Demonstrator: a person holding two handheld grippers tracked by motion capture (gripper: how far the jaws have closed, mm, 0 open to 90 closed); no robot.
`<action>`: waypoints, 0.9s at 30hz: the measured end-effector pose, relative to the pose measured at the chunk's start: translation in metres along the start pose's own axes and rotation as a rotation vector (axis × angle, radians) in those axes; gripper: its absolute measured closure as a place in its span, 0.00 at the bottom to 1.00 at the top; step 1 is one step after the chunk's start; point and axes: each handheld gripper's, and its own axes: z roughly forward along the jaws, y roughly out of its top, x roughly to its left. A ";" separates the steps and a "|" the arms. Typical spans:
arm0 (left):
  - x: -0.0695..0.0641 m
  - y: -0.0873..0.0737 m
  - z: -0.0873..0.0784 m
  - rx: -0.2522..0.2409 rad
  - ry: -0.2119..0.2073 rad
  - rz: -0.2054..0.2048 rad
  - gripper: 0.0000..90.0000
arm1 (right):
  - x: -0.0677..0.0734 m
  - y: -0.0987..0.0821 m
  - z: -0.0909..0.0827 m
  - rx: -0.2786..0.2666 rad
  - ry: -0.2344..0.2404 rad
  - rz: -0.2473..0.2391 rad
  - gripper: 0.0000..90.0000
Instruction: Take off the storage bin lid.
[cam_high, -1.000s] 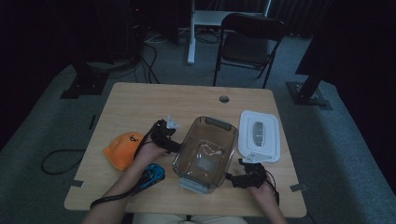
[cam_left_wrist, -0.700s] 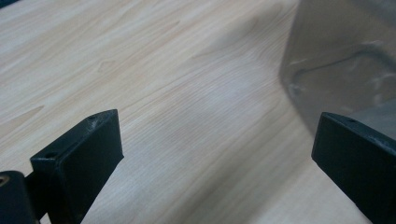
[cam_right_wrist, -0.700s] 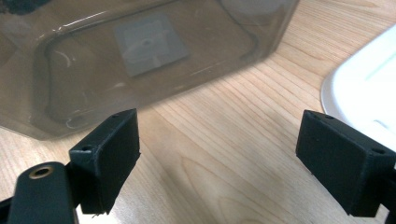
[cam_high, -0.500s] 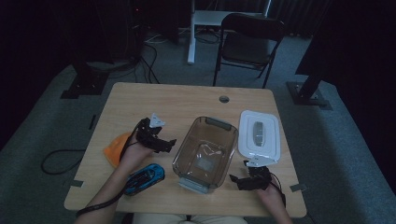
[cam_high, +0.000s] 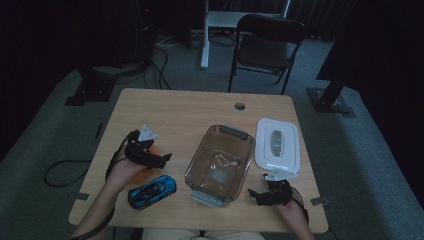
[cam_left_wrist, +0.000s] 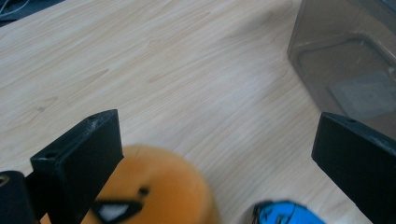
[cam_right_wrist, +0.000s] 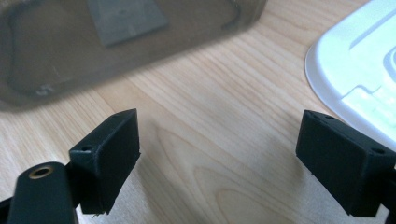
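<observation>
No writing is readable. The left gripper (cam_left_wrist: 210, 154), jaws wide, hovers over the orange toy (cam_left_wrist: 154, 186) near the tabletop's (cam_high: 190, 110) left edge; the right gripper (cam_right_wrist: 219, 154), also wide, rests near the front edge.

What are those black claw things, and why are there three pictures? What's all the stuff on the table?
A person sits at a wooden table and holds a grabbing tool in each hand. Each tool ends in a claw with two black jaws. One picture comes from a camera high above the table. The other two come from small cameras riding on the claws, so you look out between the jaws.

On the table are a clear plastic box, its white lid beside it, a blue toy car and an orange soft toy.

The left claw is open just above the orange toy, with the toy beside one jaw. The right claw is open near the box and lid. Neither claw holds anything.
</observation>
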 end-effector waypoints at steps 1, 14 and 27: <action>0.000 0.000 0.000 0.000 0.000 0.000 0.03 | 0.000 -0.001 0.001 0.010 -0.005 -0.003 0.15; 0.028 -0.038 -0.028 -0.009 0.043 -0.036 0.03 | 0.000 0.000 0.002 0.013 -0.010 -0.001 0.15; 0.037 -0.068 -0.014 0.123 0.082 -0.036 0.04 | -0.001 0.000 0.002 0.012 -0.012 0.003 0.15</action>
